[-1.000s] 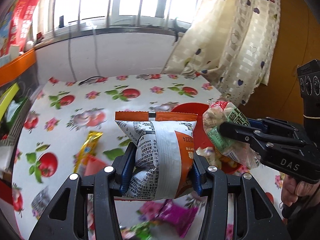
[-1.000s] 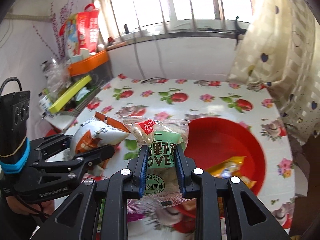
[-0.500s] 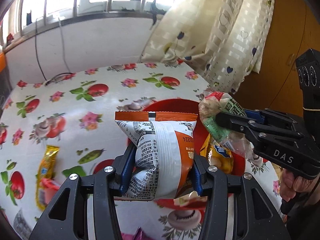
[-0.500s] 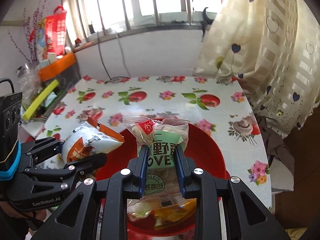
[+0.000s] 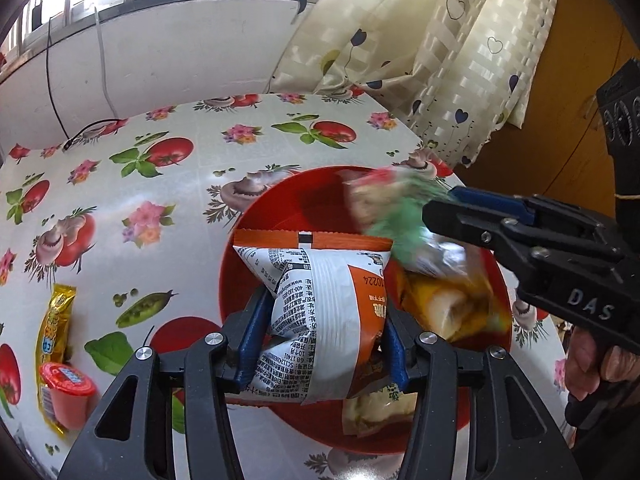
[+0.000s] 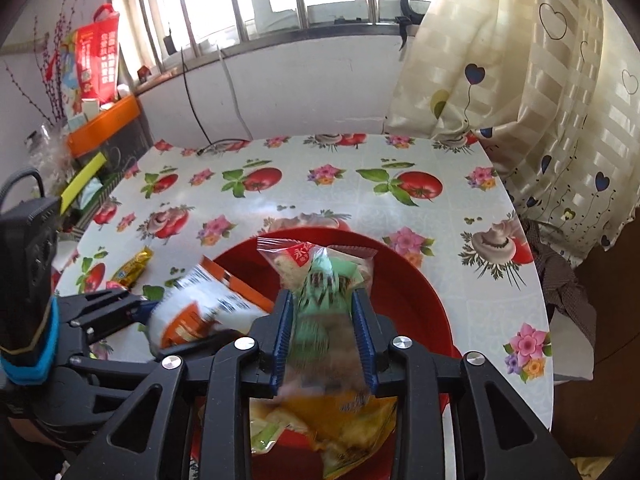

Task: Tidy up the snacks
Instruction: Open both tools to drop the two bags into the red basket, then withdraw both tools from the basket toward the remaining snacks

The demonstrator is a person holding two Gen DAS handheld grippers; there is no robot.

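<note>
My left gripper is shut on a white and orange snack bag, upright over the near side of a red bowl; its jaws are opening while the pads still touch the bag. My right gripper hangs over the same red bowl. Its jaws are opening, and a green and clear snack bag sits blurred and loose between the pads. In the left wrist view that green bag smears at the right gripper tips. Yellow packets lie in the bowl.
A gold packet and a red jelly cup lie on the flowered tablecloth left of the bowl. A heart-print curtain hangs at the table's far right edge. A cluttered shelf with an orange tray stands on the left.
Both grippers moved right and down until they are over the red bowl. The green bag, sharp and pinched before, is now blurred between wider right pads. The white and orange bag stays in the left pads.
</note>
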